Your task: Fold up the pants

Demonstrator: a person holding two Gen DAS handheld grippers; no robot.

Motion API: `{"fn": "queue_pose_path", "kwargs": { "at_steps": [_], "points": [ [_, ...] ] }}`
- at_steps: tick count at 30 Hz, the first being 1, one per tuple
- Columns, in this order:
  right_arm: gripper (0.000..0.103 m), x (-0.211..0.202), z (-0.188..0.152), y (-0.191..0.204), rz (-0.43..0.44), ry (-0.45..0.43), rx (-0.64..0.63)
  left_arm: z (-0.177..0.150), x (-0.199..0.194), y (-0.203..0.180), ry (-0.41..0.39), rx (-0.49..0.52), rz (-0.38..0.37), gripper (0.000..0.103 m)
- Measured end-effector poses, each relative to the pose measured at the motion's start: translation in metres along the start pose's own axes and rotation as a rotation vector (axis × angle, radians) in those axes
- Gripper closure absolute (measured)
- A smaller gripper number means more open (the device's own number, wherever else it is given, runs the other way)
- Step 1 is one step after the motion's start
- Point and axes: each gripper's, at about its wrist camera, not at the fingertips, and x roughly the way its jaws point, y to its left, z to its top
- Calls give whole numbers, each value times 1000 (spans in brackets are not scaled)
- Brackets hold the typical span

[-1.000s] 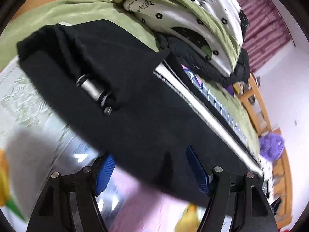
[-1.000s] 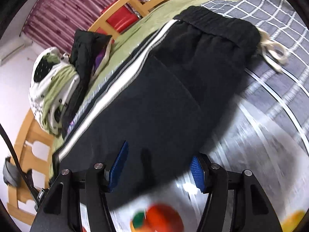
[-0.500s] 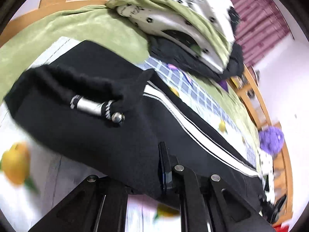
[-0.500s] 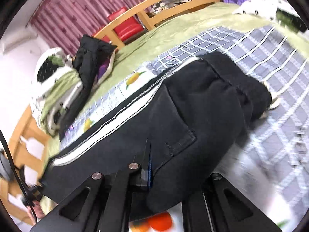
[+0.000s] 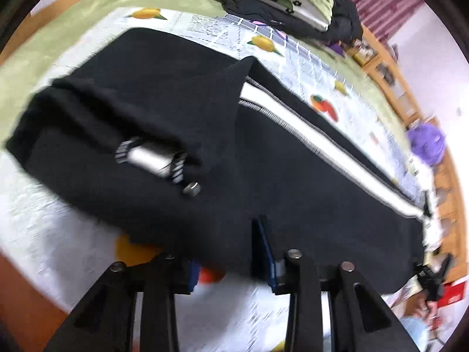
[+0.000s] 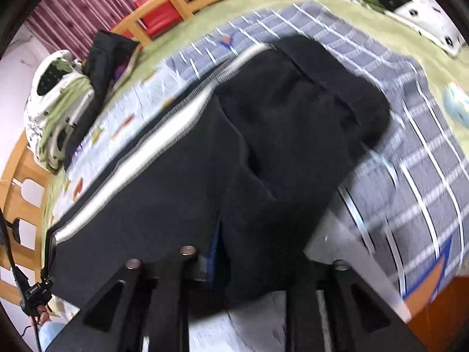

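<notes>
Pants: black, white side stripe, spread on the bed, near edge lifted
Risk: thin edge could slip free if the two hands pull unevenly
Left gripper: jaws nearly closed, pinching the pants' edge
Right gripper: jaws clamped on the pants' edge, fabric bunched between

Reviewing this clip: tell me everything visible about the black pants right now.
The black pants look like soft knit joggers with a white side stripe and a gathered cuff showing a silver toggle. They lie lengthwise across the patterned bedspread, near edge lifted. The left gripper and right gripper each pinch that edge. The waistband end is bunched on the grey checked part.
</notes>
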Motion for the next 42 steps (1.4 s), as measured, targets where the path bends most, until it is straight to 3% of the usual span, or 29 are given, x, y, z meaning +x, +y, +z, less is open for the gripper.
{"fn": "queue_pose_path", "kwargs": {
  "at_steps": [3, 5, 9, 11, 19, 20, 21, 23, 25, 28, 31, 35, 37, 42],
  "points": [
    [71, -22, -17, 2, -48, -48, -29, -12, -25, 0, -18, 59, 50, 62],
    [71, -38, -25, 7, -87, -80, -49, -17, -44, 4, -78, 84, 69, 62],
    [69, -61, -25, 26, -94, -136, -60, -10, -66, 5, -172, 136, 46, 62],
    [69, -70, -24, 42, -69, -167, -65, 0, -68, 1, -194, 148, 18, 62],
    [69, -80, -29, 142, 59, -219, -149, 22, -27, 1, -173, 134, 109, 63],
    [69, -80, -31, 152, 75, -218, -155, 26, -23, 2, -184, 128, 120, 75],
    [69, -79, -34, 167, 96, -215, -168, 28, -21, 2, -193, 131, 121, 95],
    [69, -76, -38, 189, 122, -213, -188, 44, -24, 3, -222, 143, 112, 95],
    [69, -72, -42, 215, 143, -205, -240, 68, -38, 6, -301, 150, 139, 95],
    [69, -65, -46, 248, 138, -200, -340, 113, -54, 16, -399, 127, 222, 94],
    [69, -58, -45, 259, 117, -188, -367, 150, -58, 29, -371, 81, 279, 89],
    [69, -50, -37, 244, 102, -168, -320, 166, -66, 36, -395, 77, 427, 51],
    [69, -47, -33, 233, 81, -162, -288, 159, -70, 38, -419, 84, 414, 49],
    [69, -36, -28, 205, 58, -133, -245, 134, -57, 43, -342, 97, 348, 49]
  ]
}}
